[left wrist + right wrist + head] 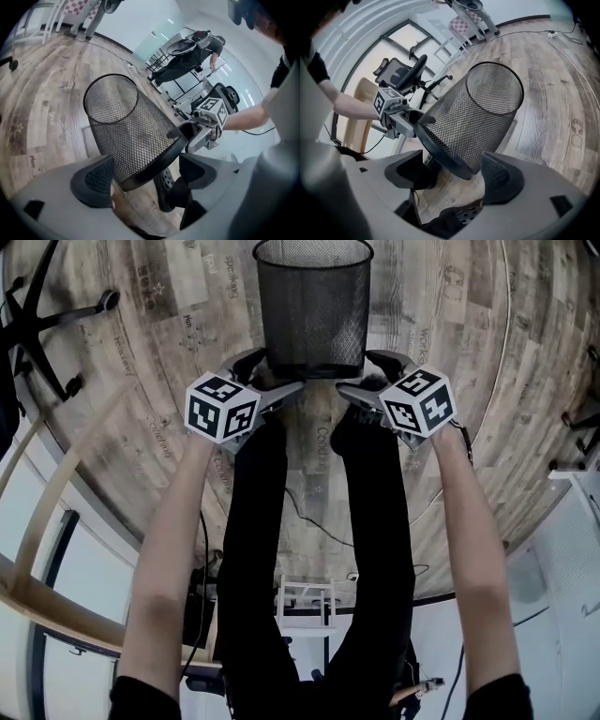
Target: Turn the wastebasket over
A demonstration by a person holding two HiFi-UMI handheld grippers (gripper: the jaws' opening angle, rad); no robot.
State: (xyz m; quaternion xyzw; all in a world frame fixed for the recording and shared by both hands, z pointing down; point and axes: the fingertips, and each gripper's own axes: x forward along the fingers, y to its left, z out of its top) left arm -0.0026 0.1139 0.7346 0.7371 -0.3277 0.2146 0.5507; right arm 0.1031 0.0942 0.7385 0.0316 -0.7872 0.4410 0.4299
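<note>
- Head view: the wastebasket [314, 310], of black wire mesh, stands on the wooden floor [469, 343] just ahead of the person's legs [375, 521]. The left gripper [267, 379] and the right gripper [370, 376] flank its thick lower band from opposite sides, each close against it.
- Left gripper view: the jaws stand wide apart and grip nothing. The lower band lies in the gap between them. The mesh wall runs just beside the left-hand pad [93, 180], and contact there cannot be confirmed. A shoe [164, 190] shows on the floor beneath the band, and the right gripper sits at the band's far side. The thin ring at the far end is probably the open mouth, though the mesh makes this uncertain.
- Right gripper view: these jaws are also spread wide, with no pad pressing. The band's lowest curve sits between them, and the left gripper is at the opposite side of the band.
- Step in hand (judgement): seating both grippers before the lift.
  - Each should close on the stiff band rather than the springy mesh, at points directly opposite one another.
  - Both should then rise together and roll at the same rate, so that the basket pivots without twisting free.
  - The feet should stay clear of where the mouth will come down.
</note>
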